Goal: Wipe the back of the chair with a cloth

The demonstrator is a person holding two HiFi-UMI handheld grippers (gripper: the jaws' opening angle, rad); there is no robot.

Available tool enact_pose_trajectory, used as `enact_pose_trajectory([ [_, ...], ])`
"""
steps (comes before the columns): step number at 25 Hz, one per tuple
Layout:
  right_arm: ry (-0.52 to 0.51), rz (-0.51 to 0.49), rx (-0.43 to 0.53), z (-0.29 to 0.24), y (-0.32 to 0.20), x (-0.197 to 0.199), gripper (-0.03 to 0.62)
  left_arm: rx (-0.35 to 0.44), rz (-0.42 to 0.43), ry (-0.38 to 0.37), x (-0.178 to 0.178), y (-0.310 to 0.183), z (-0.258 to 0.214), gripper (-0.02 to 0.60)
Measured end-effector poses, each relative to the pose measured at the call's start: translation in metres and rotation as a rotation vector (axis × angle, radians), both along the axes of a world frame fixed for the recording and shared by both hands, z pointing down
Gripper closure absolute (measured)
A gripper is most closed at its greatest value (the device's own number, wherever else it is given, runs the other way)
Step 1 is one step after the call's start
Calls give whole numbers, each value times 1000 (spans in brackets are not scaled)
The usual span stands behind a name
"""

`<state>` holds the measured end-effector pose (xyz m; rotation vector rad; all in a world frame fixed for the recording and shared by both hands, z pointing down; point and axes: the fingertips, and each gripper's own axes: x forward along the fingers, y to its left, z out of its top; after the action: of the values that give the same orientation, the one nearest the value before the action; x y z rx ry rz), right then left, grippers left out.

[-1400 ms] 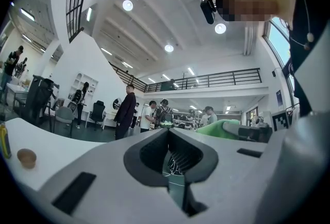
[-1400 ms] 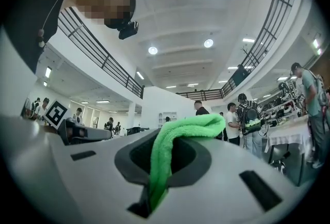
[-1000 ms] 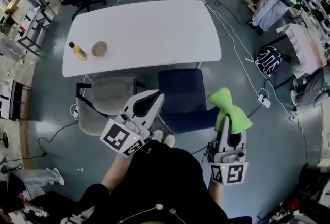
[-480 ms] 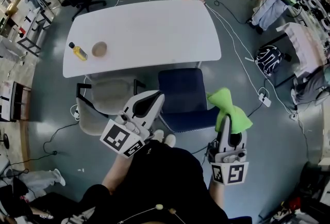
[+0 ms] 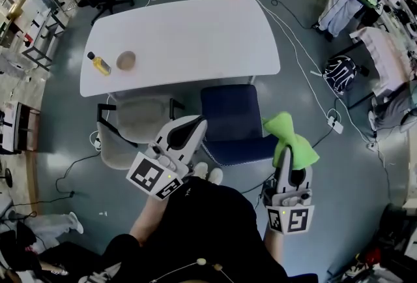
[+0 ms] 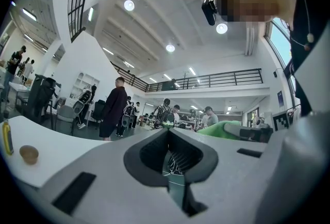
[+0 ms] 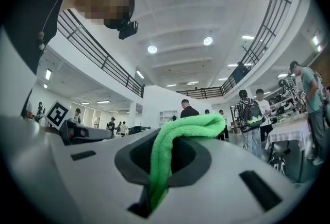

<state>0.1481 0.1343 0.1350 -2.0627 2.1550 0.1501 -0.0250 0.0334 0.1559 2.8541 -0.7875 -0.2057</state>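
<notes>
Forward along right tool (image 5: 286,156), green cloth (image 5: 290,135)

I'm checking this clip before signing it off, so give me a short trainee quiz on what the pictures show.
1. True or false: both hand-held grippers clamp the cloth.
2. What is on the table? A a bottle; B a laptop; C a shoe.
3. Fill in: the chair nearest the cloth is ____ in colour.
Key: 1 false, only the right hand-held gripper does; 2 A; 3 blue.
</notes>
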Motion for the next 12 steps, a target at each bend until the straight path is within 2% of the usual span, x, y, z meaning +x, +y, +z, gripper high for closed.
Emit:
enact_pose_trajectory([
  [12,-2,1,-3,-1,3,0,576,-4,-6,-15,-3,4,-1,577],
])
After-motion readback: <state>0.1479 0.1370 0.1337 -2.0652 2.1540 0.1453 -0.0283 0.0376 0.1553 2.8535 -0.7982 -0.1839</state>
